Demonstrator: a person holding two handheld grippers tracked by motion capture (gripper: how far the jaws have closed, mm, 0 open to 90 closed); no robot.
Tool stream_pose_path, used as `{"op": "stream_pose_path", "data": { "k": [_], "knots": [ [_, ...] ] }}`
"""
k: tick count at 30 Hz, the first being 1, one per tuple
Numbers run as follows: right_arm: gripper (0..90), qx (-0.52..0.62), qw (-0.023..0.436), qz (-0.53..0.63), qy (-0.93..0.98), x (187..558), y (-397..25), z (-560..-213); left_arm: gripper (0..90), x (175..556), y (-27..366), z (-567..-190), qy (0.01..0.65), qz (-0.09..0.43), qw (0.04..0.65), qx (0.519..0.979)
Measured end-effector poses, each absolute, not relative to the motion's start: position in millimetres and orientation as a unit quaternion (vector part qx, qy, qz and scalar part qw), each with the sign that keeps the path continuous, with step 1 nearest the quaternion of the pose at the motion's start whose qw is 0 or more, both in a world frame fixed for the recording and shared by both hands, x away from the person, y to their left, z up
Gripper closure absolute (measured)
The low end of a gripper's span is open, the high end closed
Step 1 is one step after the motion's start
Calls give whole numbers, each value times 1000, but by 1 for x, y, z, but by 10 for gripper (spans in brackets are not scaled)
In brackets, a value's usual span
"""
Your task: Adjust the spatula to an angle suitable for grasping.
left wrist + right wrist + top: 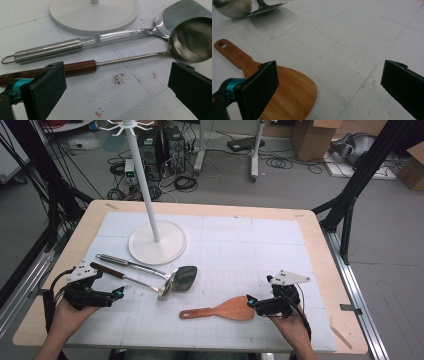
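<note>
My left gripper (119,293) rests at the table's front left, open, with nothing between its jaws. In the left gripper view (117,75) its left jaw sits just in front of the ladle's brown wooden handle (80,68). The ladle's steel bowl (191,41) overlaps the head of a steel spatula (50,50). My right gripper (250,302) is open at the front right. Its left jaw stands over the blade of a wooden rice paddle (292,92), whose handle (197,313) points left. Ladle (127,278) and spatula (131,264) lie side by side left of centre.
A white hook stand (157,242) rises from its round base at the back left of the white foam mat (260,250). The stand's base (95,15) lies just beyond the spatula. Floor clutter, cables and boxes sit behind the table.
</note>
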State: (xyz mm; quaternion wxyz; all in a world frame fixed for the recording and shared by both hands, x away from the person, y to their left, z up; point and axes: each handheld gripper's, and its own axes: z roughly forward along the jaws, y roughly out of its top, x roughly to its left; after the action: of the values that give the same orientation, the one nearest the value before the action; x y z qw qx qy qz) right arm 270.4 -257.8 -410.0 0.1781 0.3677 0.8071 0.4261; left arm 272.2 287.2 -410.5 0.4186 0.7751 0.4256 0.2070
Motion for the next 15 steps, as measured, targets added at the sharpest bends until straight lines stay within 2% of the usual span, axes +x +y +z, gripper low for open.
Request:
{"op": "stream_pose_path", "data": {
  "k": [15],
  "knots": [
    [4, 370, 179, 427, 805, 265, -262, -409, 21, 279, 293, -408, 437, 211, 414, 771]
  ]
}}
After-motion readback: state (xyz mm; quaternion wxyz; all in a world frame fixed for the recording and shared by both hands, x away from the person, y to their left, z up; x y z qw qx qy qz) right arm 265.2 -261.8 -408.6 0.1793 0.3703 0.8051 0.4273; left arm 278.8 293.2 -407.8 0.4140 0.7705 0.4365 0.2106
